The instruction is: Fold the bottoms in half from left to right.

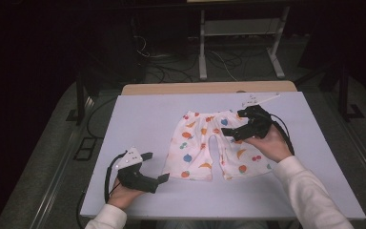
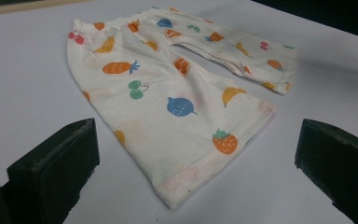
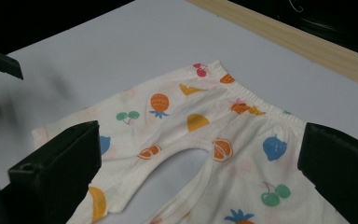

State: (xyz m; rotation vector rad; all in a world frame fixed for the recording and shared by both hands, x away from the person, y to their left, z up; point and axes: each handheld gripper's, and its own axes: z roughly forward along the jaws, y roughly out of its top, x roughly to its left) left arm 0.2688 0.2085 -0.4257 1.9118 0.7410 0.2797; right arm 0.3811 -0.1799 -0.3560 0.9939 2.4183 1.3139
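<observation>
Looking down from the high view, I see the small trousers (image 1: 213, 145) flat near the middle of the pale worktop (image 1: 138, 119), waistband toward the far edge, both legs pointing back toward me. The right gripper (image 1: 232, 133) sits over the upper part of the garment's right leg and covers some of the cloth there; whether it touches the fabric I cannot tell. The left gripper (image 1: 155, 166) rests just beside the hem of the left leg, apart from it.

In the left gripper view the fingers (image 2: 56, 163) stand spread wide, nothing between them but the leg hem and bare worktop; their outer ends are cut off by the frame. In the right gripper view the fingers (image 3: 58, 168) are likewise released, the crotch and waistband between them, the lower legs cut off at the bottom edge.

Trousers: cream cloth, gathered elastic waist, printed with fruit in orange, blue, green and red: cherries, strawberries, bananas, pineapples. Faint creasing, hems slightly curled. The room beyond the worktop is too dark to make out.
</observation>
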